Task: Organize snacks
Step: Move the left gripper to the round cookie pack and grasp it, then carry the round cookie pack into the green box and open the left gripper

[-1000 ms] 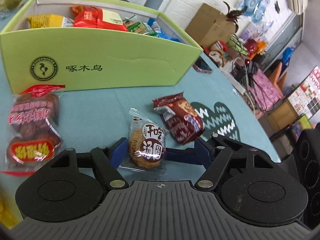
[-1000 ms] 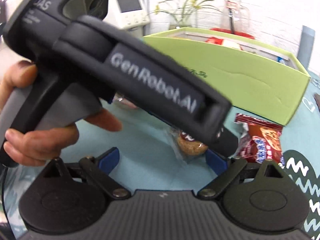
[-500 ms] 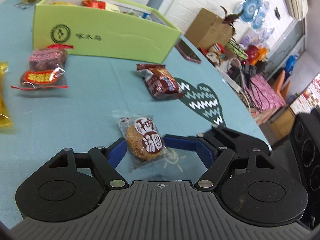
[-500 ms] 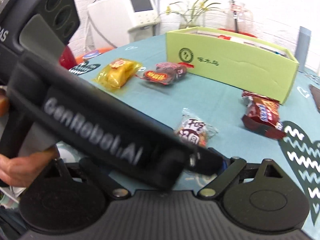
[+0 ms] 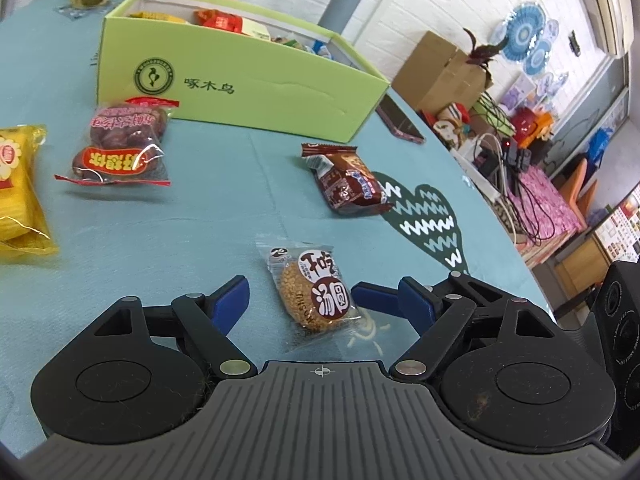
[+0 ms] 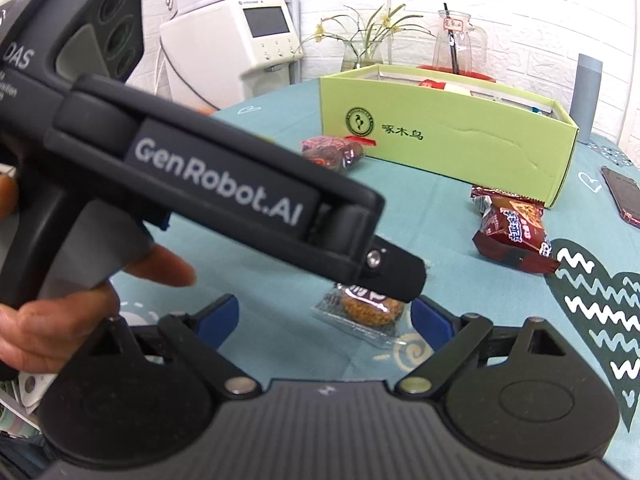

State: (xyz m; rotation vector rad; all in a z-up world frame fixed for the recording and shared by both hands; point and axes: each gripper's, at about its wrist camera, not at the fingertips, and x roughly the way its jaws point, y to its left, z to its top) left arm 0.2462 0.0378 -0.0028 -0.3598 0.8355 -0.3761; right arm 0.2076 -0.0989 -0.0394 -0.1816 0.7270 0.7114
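Observation:
A clear packet with a sesame ball [image 5: 314,296] lies flat on the teal tablecloth [image 5: 200,220]. My left gripper [image 5: 316,294] straddles it, jaws opening, and the left pad stands clear of the wrapper. The right gripper [image 6: 326,316] is open just behind the same packet [image 6: 366,310], which the left gripper's black body [image 6: 224,184] partly hides. A hand [image 6: 60,320] holds that body. The green cardboard box [image 5: 248,80] with several snacks inside stands farther back. A brown wrapped snack [image 5: 348,184] lies between box and packet.
A red date packet [image 5: 120,140] and a yellow packet [image 5: 16,184] lie to the left. A phone [image 5: 400,120] rests by the box's right end, near the table's curved edge. A grey cylinder [image 6: 586,96], glass jug [image 6: 456,40] and vase [image 6: 360,48] stand behind the box.
Both grippers drew back from the green box, the sesame packet staying between the left fingers. The left jaws have spread wider and the packet now lies loose on the cloth.

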